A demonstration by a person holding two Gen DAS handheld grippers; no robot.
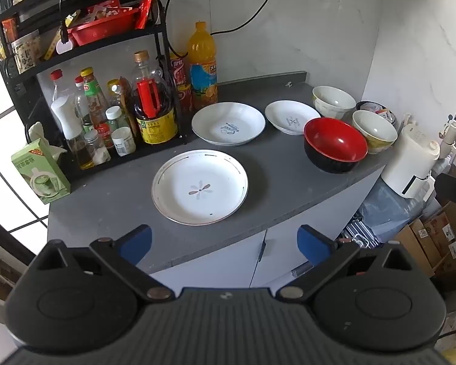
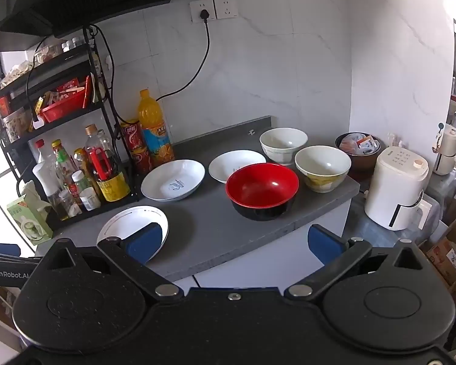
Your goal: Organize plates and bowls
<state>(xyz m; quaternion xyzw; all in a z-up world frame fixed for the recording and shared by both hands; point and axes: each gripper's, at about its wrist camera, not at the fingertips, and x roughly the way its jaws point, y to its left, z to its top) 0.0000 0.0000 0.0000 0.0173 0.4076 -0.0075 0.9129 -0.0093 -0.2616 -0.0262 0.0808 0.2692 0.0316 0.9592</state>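
Both spread wide and holding nothing: left gripper (image 1: pixel 225 240) hovering off the front edge of the grey bench (image 1: pixel 276 194), right gripper (image 2: pixel 234 243) likewise. Three white plates out: flower-marked plate (image 1: pixel 199 186) nearest, blue-script plate (image 1: pixel 228 123) behind it beside the bottle rack (image 1: pixel 85 70), small plate (image 1: pixel 291 117) further right. Red bowl (image 2: pixel 262 190) in front of two white bowls (image 2: pixel 283 145) (image 2: pixel 323 164), all upright, well apart from the grippers.
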